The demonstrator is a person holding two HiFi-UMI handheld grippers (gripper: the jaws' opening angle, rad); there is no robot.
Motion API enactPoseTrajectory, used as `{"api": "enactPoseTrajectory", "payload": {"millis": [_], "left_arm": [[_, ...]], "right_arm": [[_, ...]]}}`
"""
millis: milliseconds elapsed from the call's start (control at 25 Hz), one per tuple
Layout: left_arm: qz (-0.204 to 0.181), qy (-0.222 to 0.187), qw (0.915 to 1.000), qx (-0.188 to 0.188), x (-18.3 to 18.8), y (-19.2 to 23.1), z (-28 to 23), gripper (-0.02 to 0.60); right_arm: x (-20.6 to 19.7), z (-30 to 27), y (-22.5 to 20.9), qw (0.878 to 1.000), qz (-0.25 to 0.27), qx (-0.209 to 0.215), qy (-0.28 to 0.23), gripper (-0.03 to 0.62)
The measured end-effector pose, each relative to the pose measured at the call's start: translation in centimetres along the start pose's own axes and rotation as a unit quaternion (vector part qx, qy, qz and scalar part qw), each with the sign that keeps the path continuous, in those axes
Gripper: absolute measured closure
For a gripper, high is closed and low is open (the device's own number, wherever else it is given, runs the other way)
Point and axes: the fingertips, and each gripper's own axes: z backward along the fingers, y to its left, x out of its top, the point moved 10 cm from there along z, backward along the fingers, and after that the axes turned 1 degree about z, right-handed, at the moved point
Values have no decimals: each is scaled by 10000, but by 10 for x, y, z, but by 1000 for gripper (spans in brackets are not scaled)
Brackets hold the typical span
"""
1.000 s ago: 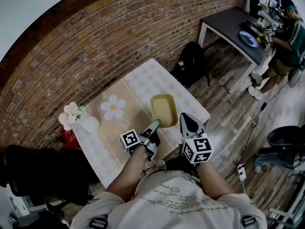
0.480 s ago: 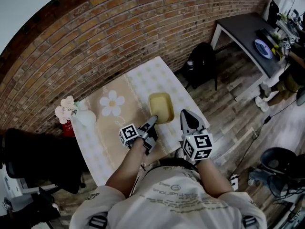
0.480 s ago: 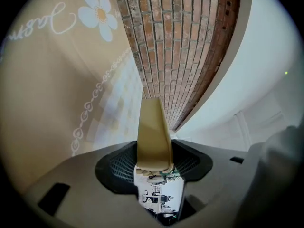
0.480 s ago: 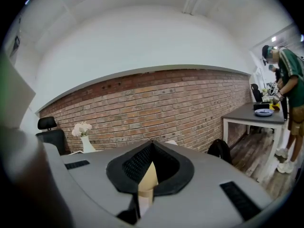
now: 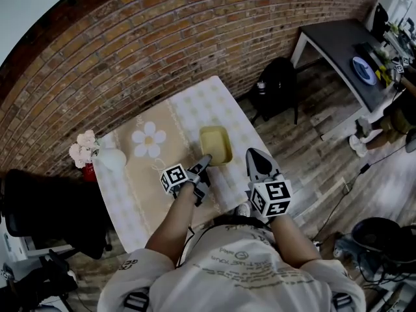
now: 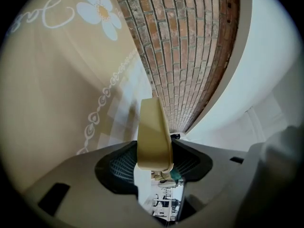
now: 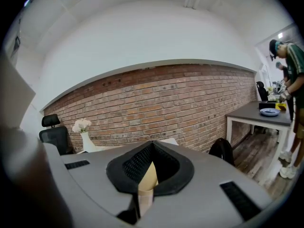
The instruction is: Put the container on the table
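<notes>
The container (image 5: 216, 144) is a shallow yellow-tan rectangular tray over the table (image 5: 130, 197), which has a beige cloth with a white daisy print. My left gripper (image 5: 202, 164) is shut on its near rim. In the left gripper view the container (image 6: 153, 127) stands edge-on between the dark pads of the left gripper (image 6: 153, 164). Whether it rests on the cloth I cannot tell. My right gripper (image 5: 255, 156) hovers just right of the container with its jaws together and holds nothing. In its own view the right gripper (image 7: 145, 175) faces the brick wall.
A white vase of pale flowers (image 5: 104, 158) stands at the table's far left corner. A black backpack (image 5: 276, 83) leans at the wall beyond the table. A dark desk (image 5: 338, 47) with a person (image 7: 290, 65) is at the far right. A black chair (image 5: 39, 213) stands to the left.
The head camera has shifted, so the whole scene slides in the picture. The left gripper keeps its hold on the container at about the same spot over the table.
</notes>
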Motion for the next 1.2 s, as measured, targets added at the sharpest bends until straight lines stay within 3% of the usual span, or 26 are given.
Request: {"api": "enactPoseTrajectory", "payload": {"millis": [240,400,640,760,960,1200], "left_arm": [[-119,42,9995,280,1,6,-4,351],[-282,-135,9986,435,2,6,-3,351],[-1220,-385,9872,952,8,-2,2,351],[-1681,-358,9769,1268,9,-5,3,350],[-2578,-131,9471,1907,6,-10,4,342],[-3287,-295,9151,2315,6,-19,14,339]], "right_arm": [[-4,-7,-7,9998,-15,127,129,592],[-9,-10,-9,9996,-32,176,204,592],[-8,-14,-11,9996,-45,142,234,592],[-8,-14,-12,9996,-44,135,237,592],[-7,-13,-11,9996,-8,167,228,592],[-6,-12,-7,9993,94,308,215,592]]}}
